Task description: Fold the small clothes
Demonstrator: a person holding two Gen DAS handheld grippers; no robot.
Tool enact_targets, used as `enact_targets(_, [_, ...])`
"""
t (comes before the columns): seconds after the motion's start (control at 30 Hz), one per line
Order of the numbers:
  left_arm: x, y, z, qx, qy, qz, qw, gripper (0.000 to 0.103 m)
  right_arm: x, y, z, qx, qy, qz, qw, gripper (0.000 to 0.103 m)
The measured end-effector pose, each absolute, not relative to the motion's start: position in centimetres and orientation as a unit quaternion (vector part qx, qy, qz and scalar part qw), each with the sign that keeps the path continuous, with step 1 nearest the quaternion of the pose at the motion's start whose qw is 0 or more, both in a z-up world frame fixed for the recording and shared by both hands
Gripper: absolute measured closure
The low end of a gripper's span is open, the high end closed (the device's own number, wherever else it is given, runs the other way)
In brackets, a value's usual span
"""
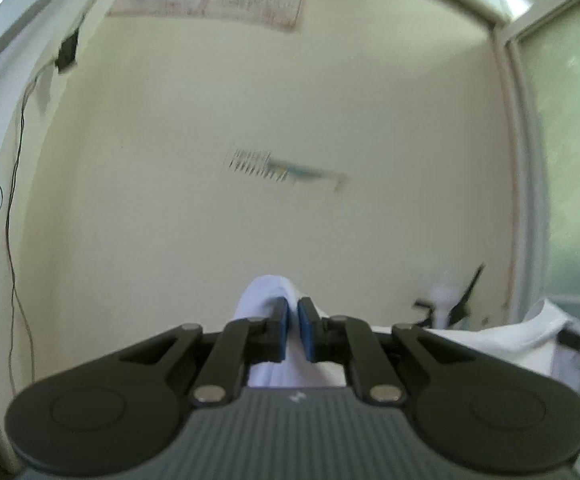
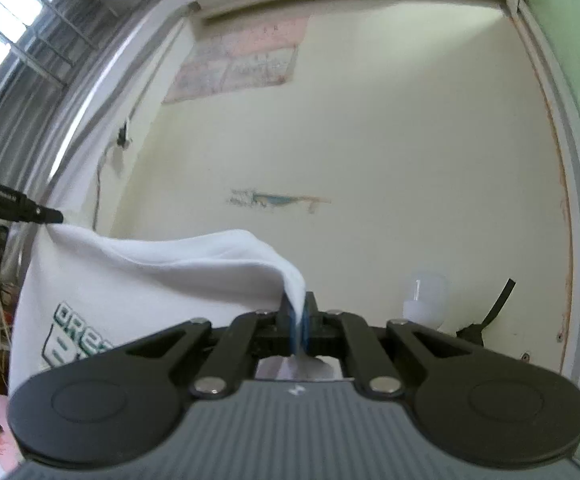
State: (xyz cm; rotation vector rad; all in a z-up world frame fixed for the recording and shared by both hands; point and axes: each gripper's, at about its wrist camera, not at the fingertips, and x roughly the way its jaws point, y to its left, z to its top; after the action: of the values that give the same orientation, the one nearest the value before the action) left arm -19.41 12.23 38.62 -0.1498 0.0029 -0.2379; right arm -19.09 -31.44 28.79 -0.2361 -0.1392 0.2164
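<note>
Left wrist view: my left gripper (image 1: pixel 293 330) is clamped on a bunched edge of the white garment (image 1: pixel 264 294), held up in the air before the cream wall (image 1: pixel 250 120). More white cloth trails off to the right (image 1: pixel 501 344). No worktop is visible here.

Right wrist view: my right gripper (image 2: pixel 298 322) pinches another edge of the same garment (image 2: pixel 162 276), green lettering (image 2: pixel 74 332) facing me. The cloth sags between the two holds; the other gripper's tip (image 2: pixel 46 215) shows at the far corner.

Judgement: spread both grips apart evenly, level the top edge, let the cloth hang flat, then lower it squarely.
</note>
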Motion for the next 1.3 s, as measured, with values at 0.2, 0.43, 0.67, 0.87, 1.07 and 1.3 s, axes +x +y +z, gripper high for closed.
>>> enact_targets(0.2, [-7.0, 9.9, 36.7, -0.086, 0.081, -0.081, 0.99, 0.096, -10.1, -32.2, 28.2, -0.154, -0.014, 0.05, 0.987, 0.103])
enact_targets(0.43, [0.7, 7.7, 37.9, -0.108, 0.061, -0.055, 0.991, 0.096, -2.6, -31.8, 33.1, -0.151, -0.045, 0.009, 0.987, 0.103])
enact_targets(0.67, [-5.9, 10.3, 36.0, -0.13, 0.017, -0.114, 0.985, 0.096, -10.8, -32.3, 33.0, -0.166, -0.104, 0.06, 0.979, 0.103])
enact_targets(0.87, [-14.8, 12.3, 20.6, -0.12, 0.054, -0.138, 0.982, 0.096, -19.5, -33.5, 19.7, -0.151, 0.005, 0.138, 0.979, 0.103])
enact_targets(1.07, [-19.8, 13.7, 2.8, -0.16, 0.23, -0.097, 0.955, 0.095, -26.4, -32.7, 4.1, -0.12, 0.191, 0.224, 0.948, 0.103])
enact_targets(1.3, [-23.4, 17.7, -2.0, -0.207, 0.276, -0.068, 0.936, 0.089, -29.4, -31.1, -0.3, -0.134, 0.263, 0.334, 0.895, 0.048])
